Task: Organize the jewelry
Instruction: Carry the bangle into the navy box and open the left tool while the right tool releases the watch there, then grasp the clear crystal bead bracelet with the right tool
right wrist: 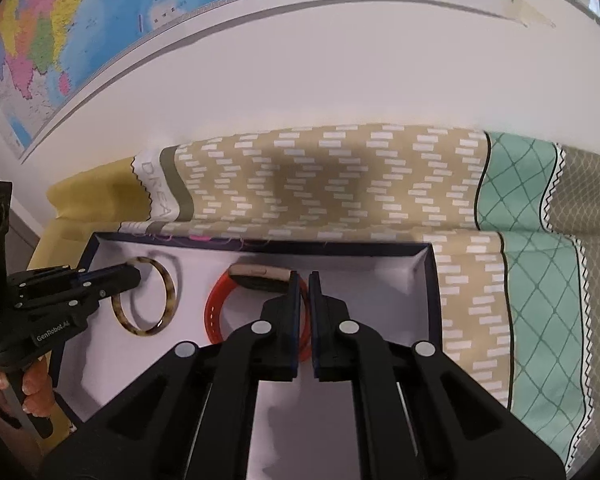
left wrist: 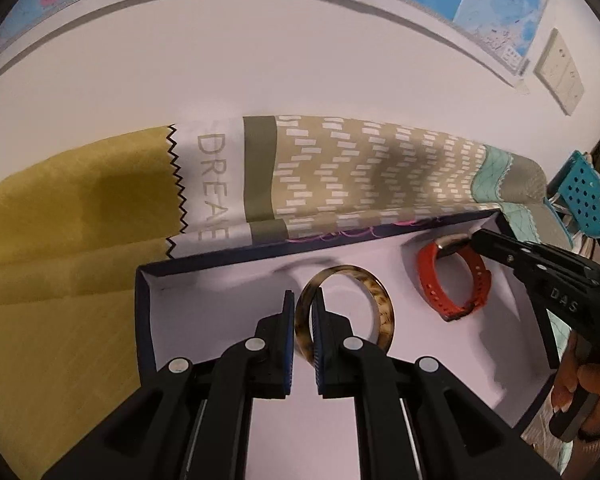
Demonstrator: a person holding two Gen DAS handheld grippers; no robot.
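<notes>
Holding a tortoiseshell bangle (left wrist: 342,312), the left gripper (left wrist: 303,300) pinches its near-left rim between nearly closed fingers; the bangle stands upright in the middle of a white-lined, navy-walled box (left wrist: 148,308).

Left wrist view only: blue perforated basket (left wrist: 582,196) beyond the box's right edge, wall socket (left wrist: 558,72).

Right wrist view only: coloured wall map (right wrist: 52,48), teal lattice cloth panel (right wrist: 528,240).

Red-strapped watch (right wrist: 220,300): strap looped on edge, rose-gold case toward the box's far wall. Right gripper (right wrist: 303,280) points steeply down, fingers closed on the strap beside the case.

Patterned bedspread (right wrist: 340,184) beneath the box.
</notes>
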